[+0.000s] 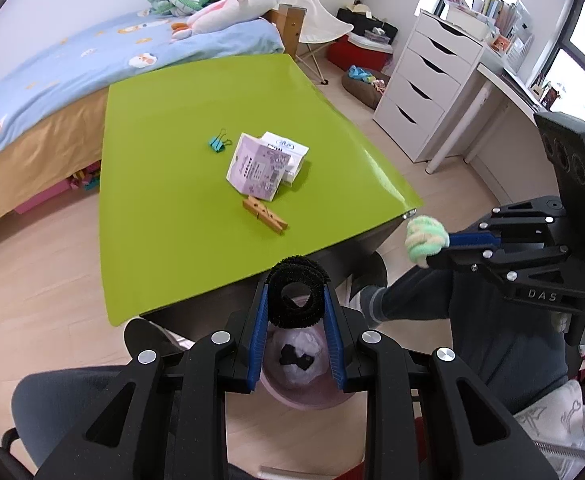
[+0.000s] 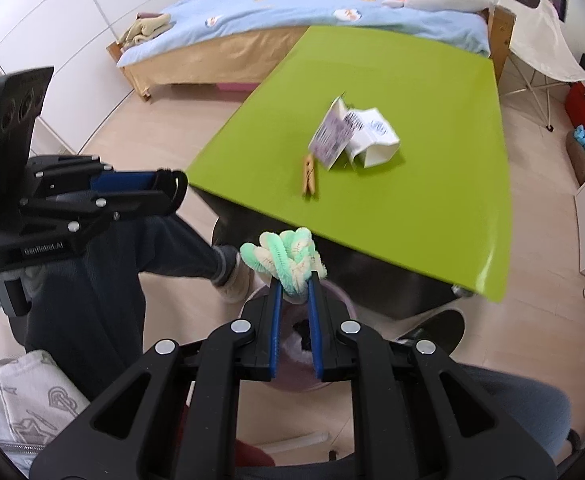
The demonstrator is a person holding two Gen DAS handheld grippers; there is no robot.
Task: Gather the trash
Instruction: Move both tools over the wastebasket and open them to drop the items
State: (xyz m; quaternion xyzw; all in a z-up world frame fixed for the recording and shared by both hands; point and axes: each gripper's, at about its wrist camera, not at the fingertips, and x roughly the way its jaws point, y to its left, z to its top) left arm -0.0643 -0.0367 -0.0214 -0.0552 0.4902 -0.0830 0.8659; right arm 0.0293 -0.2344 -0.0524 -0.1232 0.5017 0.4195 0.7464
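My left gripper (image 1: 297, 300) is shut on a coiled black pipe cleaner (image 1: 297, 294), held above a pink bin (image 1: 292, 394) on the floor that holds white tissue and black scraps. My right gripper (image 2: 295, 286) is shut on a green-and-white twisted pipe cleaner (image 2: 286, 258), also above the pink bin (image 2: 338, 294), off the table's near edge. It also shows in the left wrist view (image 1: 426, 240). On the green table (image 1: 164, 200) lie a purple paper packet (image 1: 258, 170), a white paper box (image 1: 288, 152), a wooden clothespin (image 1: 265, 214) and a teal binder clip (image 1: 217, 142).
A bed with a blue quilt (image 1: 72, 60) and plush toys stands behind the table. A white drawer unit (image 1: 424, 80) and a desk are at the right. A folding chair (image 1: 316, 24) stands beyond the table. The person's legs (image 2: 132, 248) are beside the bin.
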